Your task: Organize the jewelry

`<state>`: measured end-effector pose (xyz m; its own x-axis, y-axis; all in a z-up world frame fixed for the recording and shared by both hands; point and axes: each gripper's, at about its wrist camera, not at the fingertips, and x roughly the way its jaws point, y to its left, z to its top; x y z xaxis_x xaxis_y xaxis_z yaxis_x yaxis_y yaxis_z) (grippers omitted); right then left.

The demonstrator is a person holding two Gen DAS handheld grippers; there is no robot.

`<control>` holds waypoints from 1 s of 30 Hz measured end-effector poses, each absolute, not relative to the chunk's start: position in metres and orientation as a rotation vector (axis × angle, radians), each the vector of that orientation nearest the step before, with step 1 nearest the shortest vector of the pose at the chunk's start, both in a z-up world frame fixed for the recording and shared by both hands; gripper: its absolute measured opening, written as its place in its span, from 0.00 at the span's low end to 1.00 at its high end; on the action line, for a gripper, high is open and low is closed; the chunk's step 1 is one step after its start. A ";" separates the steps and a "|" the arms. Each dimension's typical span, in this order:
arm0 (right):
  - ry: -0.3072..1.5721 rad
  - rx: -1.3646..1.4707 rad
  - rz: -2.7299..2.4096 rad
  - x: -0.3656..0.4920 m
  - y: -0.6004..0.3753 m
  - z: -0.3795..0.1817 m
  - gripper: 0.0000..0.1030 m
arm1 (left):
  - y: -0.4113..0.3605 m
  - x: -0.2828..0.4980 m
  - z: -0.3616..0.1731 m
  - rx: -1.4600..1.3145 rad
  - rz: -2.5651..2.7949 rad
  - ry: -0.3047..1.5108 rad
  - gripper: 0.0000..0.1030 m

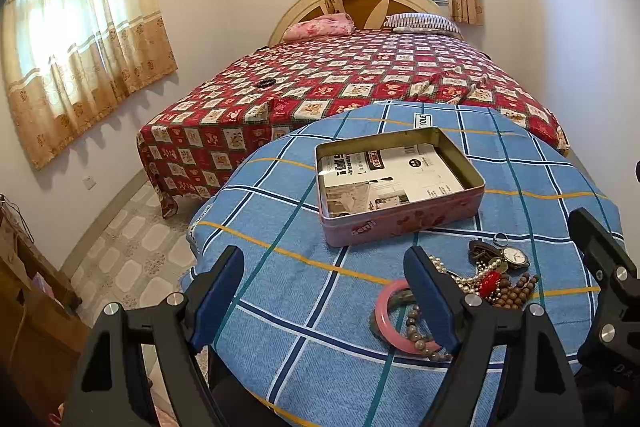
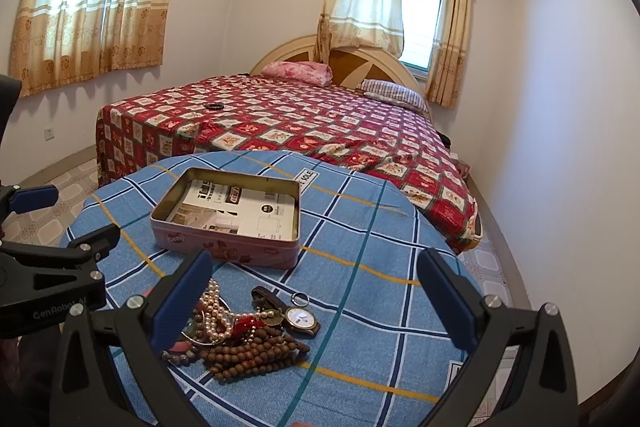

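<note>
Nearest, both the left gripper (image 1: 324, 291) and the right gripper (image 2: 316, 291) hover with jaws spread wide, holding nothing. Between them a tangled jewelry pile (image 2: 244, 331) lies on the blue checked tablecloth (image 2: 360, 235). Just beyond sits an open pink tin (image 2: 228, 219), its long axis running left to right. A red-quilted bed (image 2: 300, 119) stands behind.

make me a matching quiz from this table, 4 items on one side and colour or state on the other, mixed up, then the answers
Items:
1. bangle
2. tin
3. wooden beads
4. watch

Descriptions:
A. brown, heaped in loops
B. pink ring, lying flat on the cloth
C. white dial, face up
D. open, no jewelry in it, only printed paper

Pairs: 1-B, 2-D, 3-A, 4-C
</note>
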<state>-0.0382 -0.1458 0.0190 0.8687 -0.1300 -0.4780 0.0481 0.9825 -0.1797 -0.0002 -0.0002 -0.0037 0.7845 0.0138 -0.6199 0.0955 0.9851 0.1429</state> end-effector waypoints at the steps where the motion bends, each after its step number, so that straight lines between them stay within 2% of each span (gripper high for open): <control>1: 0.512 -0.164 -0.093 -0.039 -0.146 0.019 1.00 | -0.001 0.000 -0.004 0.171 -0.043 0.668 0.80; 30: 0.510 -0.167 -0.095 -0.036 -0.151 0.018 1.00 | 0.002 -0.002 -0.006 0.171 -0.042 0.673 0.80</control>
<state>-0.0356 -0.1506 0.0181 0.8686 -0.1324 -0.4775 0.0491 0.9819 -0.1829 -0.0018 0.0024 -0.0056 0.7818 0.0163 -0.6233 0.0942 0.9851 0.1438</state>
